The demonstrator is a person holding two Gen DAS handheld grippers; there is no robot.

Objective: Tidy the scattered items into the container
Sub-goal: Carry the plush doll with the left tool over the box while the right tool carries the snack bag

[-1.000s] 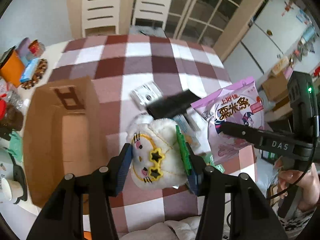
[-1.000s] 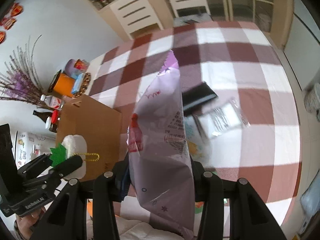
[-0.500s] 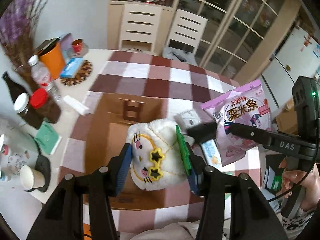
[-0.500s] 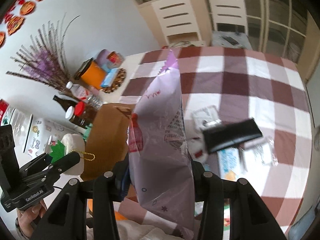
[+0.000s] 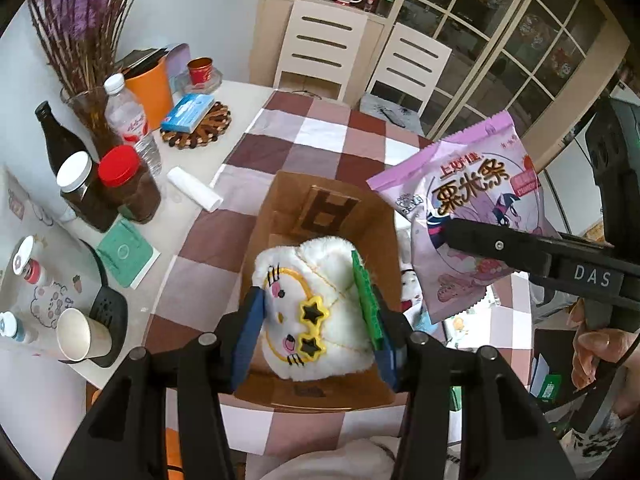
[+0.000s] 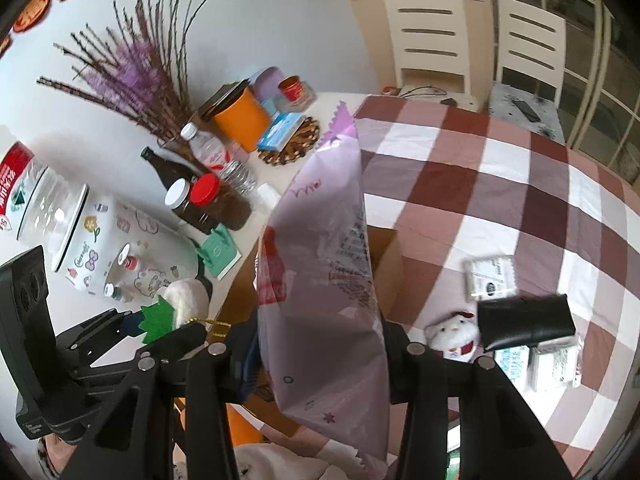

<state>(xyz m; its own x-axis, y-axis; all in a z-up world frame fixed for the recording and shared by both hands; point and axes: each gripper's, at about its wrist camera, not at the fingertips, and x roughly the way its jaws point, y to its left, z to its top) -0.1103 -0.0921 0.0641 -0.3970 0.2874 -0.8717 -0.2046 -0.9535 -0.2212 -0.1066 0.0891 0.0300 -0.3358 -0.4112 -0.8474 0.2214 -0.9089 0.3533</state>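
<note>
My left gripper (image 5: 316, 320) is shut on a white plush toy (image 5: 312, 300) with yellow star glasses, held above the open brown cardboard box (image 5: 320, 208). My right gripper (image 6: 320, 352) is shut on a purple snack bag (image 6: 324, 264); in the left wrist view that snack bag (image 5: 464, 196) hangs just right of the box. On the checked tablecloth (image 6: 500, 184) lie a black wallet (image 6: 524, 320), a small white plush (image 6: 452, 330) and clear packets (image 6: 490, 278). The left gripper (image 6: 176, 332) with its plush shows at lower left of the right wrist view.
Left of the box stand bottles and jars (image 5: 120, 184), a vase of purple twigs (image 5: 84, 60), an orange cup (image 5: 152, 84), a blue packet on a woven mat (image 5: 192, 116), a green card (image 5: 126, 252) and a paper cup (image 5: 82, 336). Two white chairs (image 5: 324, 40) stand behind the table.
Both grippers have carried their loads leftward across the table: the plush now hangs over the box, and the snack bag has come up beside it. The scattered items fell away to the right.
</note>
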